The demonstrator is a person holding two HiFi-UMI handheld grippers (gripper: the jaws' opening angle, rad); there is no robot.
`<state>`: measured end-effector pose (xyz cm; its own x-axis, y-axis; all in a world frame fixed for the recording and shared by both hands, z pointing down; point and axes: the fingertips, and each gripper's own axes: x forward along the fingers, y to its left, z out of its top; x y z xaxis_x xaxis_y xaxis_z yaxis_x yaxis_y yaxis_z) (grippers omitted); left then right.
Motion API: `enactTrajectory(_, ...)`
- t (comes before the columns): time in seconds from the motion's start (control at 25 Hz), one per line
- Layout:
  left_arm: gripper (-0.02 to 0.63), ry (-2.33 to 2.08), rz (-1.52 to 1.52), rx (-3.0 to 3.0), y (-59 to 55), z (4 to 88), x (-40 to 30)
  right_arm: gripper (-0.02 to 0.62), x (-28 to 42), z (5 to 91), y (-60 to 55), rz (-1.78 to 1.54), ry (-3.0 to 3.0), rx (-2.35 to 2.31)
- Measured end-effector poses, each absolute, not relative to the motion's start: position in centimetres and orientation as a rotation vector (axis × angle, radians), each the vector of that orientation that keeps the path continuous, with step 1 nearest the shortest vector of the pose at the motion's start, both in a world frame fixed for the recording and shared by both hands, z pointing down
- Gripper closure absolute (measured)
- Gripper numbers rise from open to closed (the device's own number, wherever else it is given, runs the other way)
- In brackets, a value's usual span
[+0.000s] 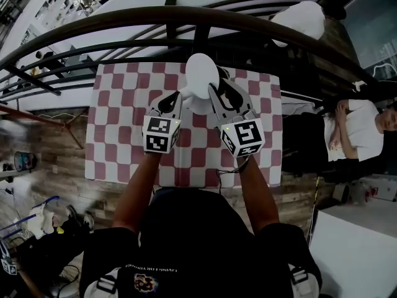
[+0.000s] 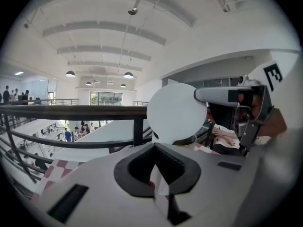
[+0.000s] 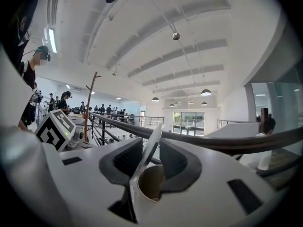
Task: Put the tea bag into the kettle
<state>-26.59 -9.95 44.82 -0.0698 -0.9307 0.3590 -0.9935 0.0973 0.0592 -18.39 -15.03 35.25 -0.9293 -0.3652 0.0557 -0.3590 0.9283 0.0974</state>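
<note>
- Your head view looks steeply down on the checkered counter.
- Your gripper views look level along their fingers, close; all three share the kettle lid.

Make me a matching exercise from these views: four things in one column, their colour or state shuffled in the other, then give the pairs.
Things
1. left gripper
2. right gripper
3. kettle lid
4. tablecloth

Colour or state
A. red and white checks
B. shut on the tea bag
C. raised, standing upright
D. jaws apart, with the lid between them

Pairs: 1-B, 2-D, 3-C, 4-A
</note>
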Motion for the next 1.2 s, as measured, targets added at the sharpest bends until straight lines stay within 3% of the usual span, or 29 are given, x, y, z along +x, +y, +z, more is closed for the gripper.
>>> enactTrajectory(0.64,0.603,-2.005,0.354,1.955,-8.9,45.6,-23.2,0.479,-15.1,37.1,-14.4,-0.105,-2.962,0.634)
enactTrajectory(1.2,0.603,-1.728,0.458,2.192,-13.7,47.2,-11.3,0.479,-1.3,41.2,-17.4,0.019,-2.786,1.005)
